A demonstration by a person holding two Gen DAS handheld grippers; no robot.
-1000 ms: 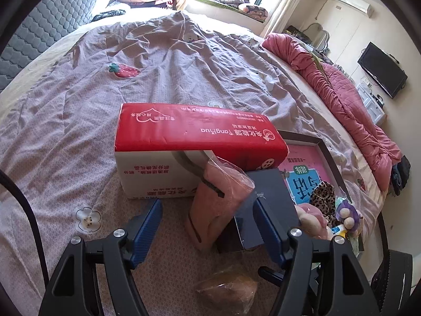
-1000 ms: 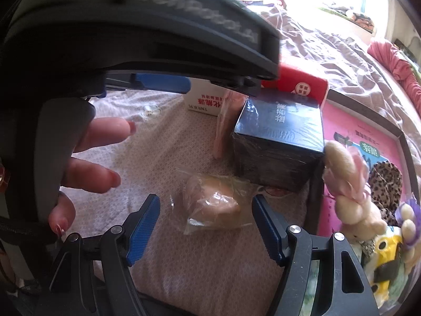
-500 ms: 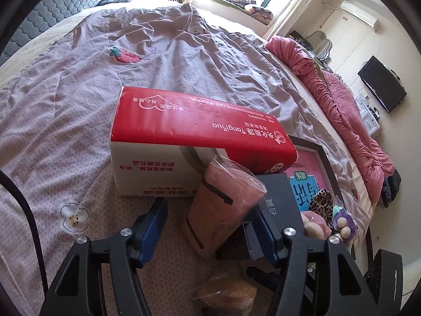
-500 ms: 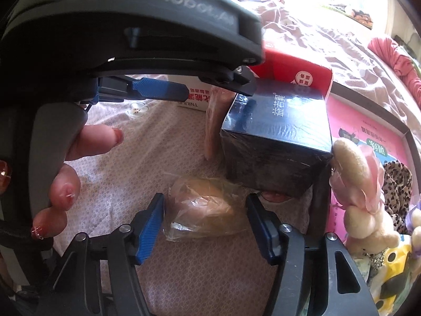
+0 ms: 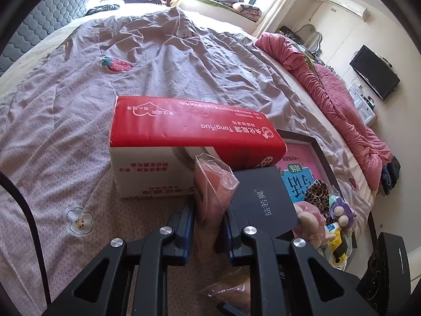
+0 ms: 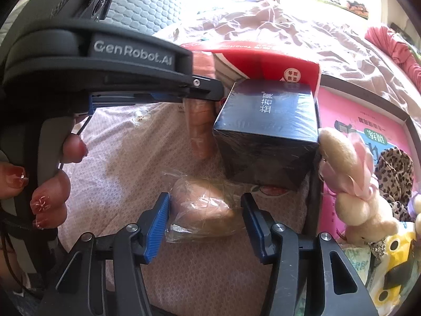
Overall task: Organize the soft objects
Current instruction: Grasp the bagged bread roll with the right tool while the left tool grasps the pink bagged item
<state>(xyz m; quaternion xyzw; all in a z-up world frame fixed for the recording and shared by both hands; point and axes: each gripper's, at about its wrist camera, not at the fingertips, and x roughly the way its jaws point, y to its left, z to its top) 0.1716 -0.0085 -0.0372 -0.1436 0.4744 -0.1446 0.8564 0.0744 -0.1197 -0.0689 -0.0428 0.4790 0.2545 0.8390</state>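
- Left gripper (image 5: 208, 220), closing, pinches the pink pack (image 5: 211, 192) that stands between red box (image 5: 184, 131) and dark box (image 5: 263, 197); slick film could slip.
- Right gripper (image 6: 205, 217), closing, straddles the bagged lump (image 6: 202, 205) on the bed (image 6: 118, 142); it might catch only wrap.

On the bed cover (image 5: 163, 60), the long carton (image 5: 184, 142) lies crosswise. Before it stands an upright wrapped pack (image 5: 213, 192), the dark box (image 6: 265, 126) just to its right. A bagged lump (image 6: 202, 208) lies nearer, before both. Right of the box sits a framed tray (image 6: 405, 121) holding a plush toy (image 6: 350, 179).
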